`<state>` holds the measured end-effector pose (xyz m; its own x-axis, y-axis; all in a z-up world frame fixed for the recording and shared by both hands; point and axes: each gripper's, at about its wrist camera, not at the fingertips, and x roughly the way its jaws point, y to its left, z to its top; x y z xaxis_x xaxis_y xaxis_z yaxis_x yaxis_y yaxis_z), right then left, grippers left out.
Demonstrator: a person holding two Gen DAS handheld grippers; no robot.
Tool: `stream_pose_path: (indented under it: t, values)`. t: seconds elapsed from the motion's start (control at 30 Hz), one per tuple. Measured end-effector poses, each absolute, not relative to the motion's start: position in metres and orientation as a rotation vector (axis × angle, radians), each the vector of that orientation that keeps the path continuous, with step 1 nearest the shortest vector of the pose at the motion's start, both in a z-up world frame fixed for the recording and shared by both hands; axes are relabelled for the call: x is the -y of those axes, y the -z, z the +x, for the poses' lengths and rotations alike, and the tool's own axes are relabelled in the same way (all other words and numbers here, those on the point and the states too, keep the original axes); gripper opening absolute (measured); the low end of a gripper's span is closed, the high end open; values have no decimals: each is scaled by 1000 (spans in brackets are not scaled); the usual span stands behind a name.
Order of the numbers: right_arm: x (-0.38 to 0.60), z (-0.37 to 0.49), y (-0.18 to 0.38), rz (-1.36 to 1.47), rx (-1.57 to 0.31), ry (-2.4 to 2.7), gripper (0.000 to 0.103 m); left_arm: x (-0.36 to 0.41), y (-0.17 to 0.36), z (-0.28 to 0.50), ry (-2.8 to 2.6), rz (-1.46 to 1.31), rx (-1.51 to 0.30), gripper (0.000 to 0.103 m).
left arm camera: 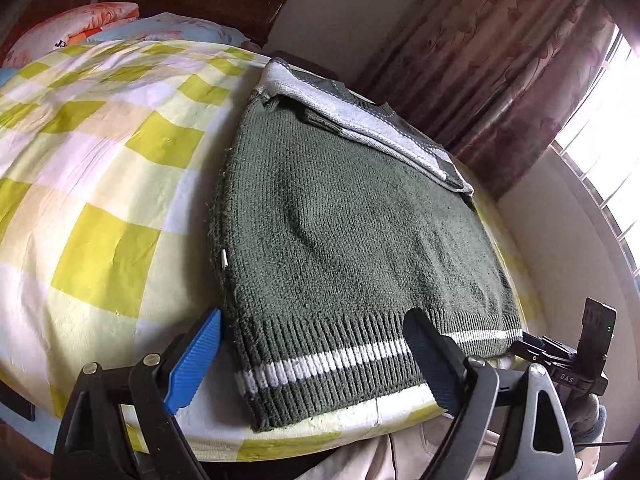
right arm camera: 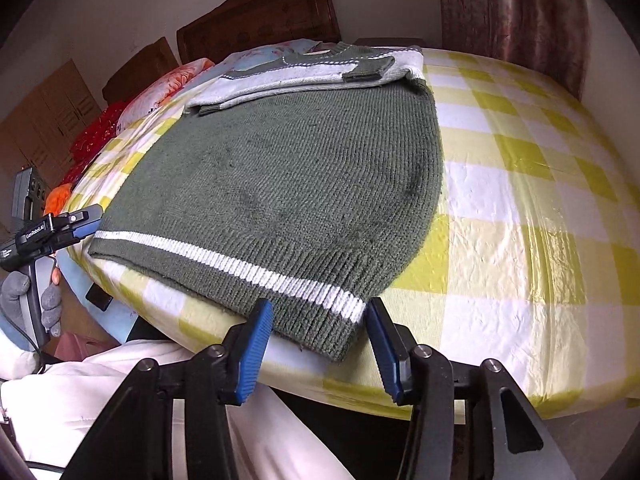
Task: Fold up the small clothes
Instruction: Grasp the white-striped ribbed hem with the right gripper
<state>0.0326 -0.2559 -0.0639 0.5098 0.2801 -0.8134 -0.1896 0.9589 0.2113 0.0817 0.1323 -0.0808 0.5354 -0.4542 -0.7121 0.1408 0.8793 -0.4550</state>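
Observation:
A dark green knitted sweater (left arm camera: 344, 236) with a white stripe along its ribbed hem lies flat on the bed, its grey-and-green sleeves (left arm camera: 360, 120) folded across the far end. It also shows in the right wrist view (right arm camera: 288, 184). My left gripper (left arm camera: 312, 356) is open, its blue fingers on either side of the hem's left corner. My right gripper (right arm camera: 318, 332) is open, its fingers on either side of the hem's right corner. The left gripper (right arm camera: 86, 222) also shows in the right wrist view, at the hem's other corner.
The bed has a yellow-and-white checked sheet (left arm camera: 100, 152). Pillows (left arm camera: 80, 28) lie against a dark wooden headboard (right arm camera: 260, 12). A patterned curtain (left arm camera: 500, 80) and a bright window (left arm camera: 612, 132) stand beyond the bed. The bed's front edge (right arm camera: 360, 384) is just under both grippers.

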Motion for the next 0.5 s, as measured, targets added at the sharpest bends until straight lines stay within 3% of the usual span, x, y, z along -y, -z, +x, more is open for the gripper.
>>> stream_pose_path:
  t: [0.13, 0.17, 0.2, 0.27, 0.33, 0.37, 0.43, 0.5]
  values:
    - [260, 35, 66, 137, -973, -264, 103, -124, 80, 87, 331, -342, -953, 91]
    - [262, 35, 66, 142, -974, -260, 74, -123, 79, 86, 321, -323, -959, 75]
    - [262, 34, 65, 143, -979, -260, 71, -123, 79, 84, 304, -302, -969, 54]
    - [262, 31, 65, 130, -998, -267, 71, -130, 81, 80, 305, -313, -984, 42]
    - [263, 30, 65, 121, -1006, -268, 77, -139, 83, 78, 322, -368, -981, 43]
    - [262, 31, 65, 130, -1004, -265, 103, -141, 84, 78, 324, -388, -979, 45]
    - [258, 35, 65, 130, -993, -259, 103, -138, 83, 81, 320, -401, -983, 50]
    - [249, 40, 66, 90, -980, -246, 103, -129, 81, 83, 326, -399, -981, 64]
